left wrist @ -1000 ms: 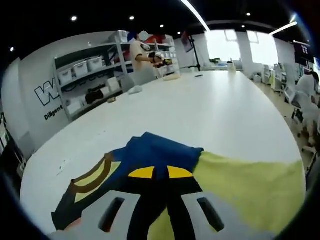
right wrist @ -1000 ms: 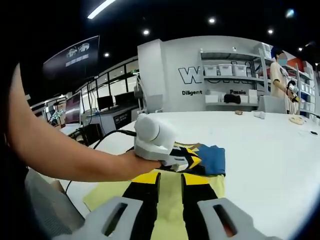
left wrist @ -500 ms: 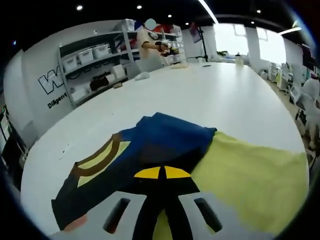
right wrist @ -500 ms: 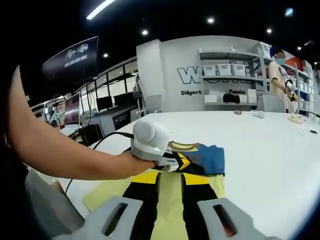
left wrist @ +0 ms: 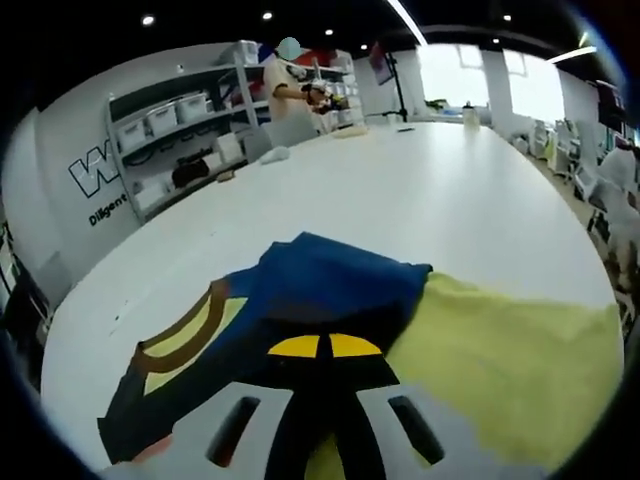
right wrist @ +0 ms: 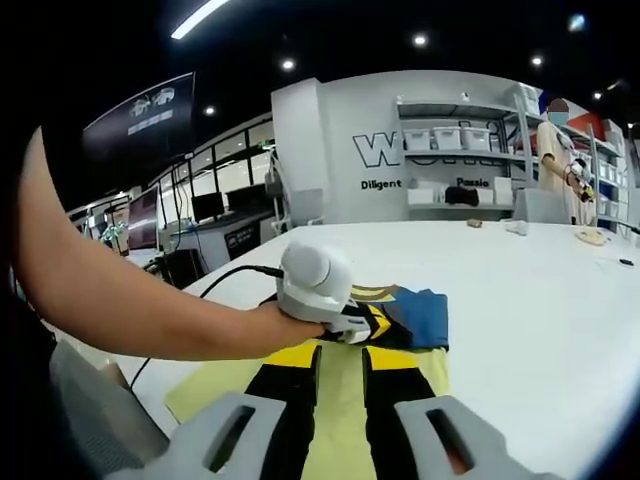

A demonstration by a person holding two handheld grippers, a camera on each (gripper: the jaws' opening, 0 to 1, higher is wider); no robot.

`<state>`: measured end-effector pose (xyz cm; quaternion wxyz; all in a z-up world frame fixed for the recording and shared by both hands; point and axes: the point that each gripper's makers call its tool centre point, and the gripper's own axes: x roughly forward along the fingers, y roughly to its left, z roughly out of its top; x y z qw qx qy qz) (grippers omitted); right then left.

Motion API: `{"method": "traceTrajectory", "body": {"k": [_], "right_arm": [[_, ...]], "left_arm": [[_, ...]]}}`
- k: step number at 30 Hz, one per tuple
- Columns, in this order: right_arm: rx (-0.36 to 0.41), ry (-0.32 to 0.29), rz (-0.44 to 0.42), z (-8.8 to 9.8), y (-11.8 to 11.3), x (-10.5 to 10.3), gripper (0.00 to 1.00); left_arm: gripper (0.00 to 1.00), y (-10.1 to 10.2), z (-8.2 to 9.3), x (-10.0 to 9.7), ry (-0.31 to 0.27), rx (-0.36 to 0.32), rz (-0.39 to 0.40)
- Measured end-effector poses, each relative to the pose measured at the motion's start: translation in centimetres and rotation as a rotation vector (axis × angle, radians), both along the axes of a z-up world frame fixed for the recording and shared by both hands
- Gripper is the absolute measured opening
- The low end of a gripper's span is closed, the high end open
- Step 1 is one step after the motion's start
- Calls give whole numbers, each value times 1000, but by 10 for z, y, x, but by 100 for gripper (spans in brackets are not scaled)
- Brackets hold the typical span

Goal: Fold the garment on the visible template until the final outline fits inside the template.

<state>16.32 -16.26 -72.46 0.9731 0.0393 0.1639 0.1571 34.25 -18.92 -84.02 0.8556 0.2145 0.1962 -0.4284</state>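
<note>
A blue garment with a brown and yellow collar lies bunched on the white table, its right side over the yellow template. In the left gripper view my left gripper has its jaws pressed together at the garment's near edge, with cloth under and around them. The right gripper view shows that left gripper, held by a person's hand, resting on the garment. My right gripper hovers open over the template, just short of the garment, holding nothing.
Shelves with white bins line the far wall. A person stands at the table's far end, where small items lie. A black cable trails behind the left gripper. The table's edge falls away at the right.
The left gripper view has tilted a little, so the garment sits slightly differently in it. The left gripper has shifted slightly over the garment. The right gripper holds still.
</note>
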Motion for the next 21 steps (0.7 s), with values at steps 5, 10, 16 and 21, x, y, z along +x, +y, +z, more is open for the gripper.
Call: {"method": "traceTrajectory", "body": {"k": [5, 10, 16, 21], "right_arm": [[1, 1, -1, 0, 0, 0, 14], [1, 3, -1, -1, -1, 0, 14], [0, 4, -2, -1, -1, 1, 14], [-4, 6, -1, -2, -1, 1, 14]], "left_arm": [[0, -11, 3, -1, -8, -14, -22], [0, -16, 2, 0, -6, -15, -28], [0, -16, -2, -1, 8, -12, -26], [0, -14, 6, -1, 1, -28, -23]]}}
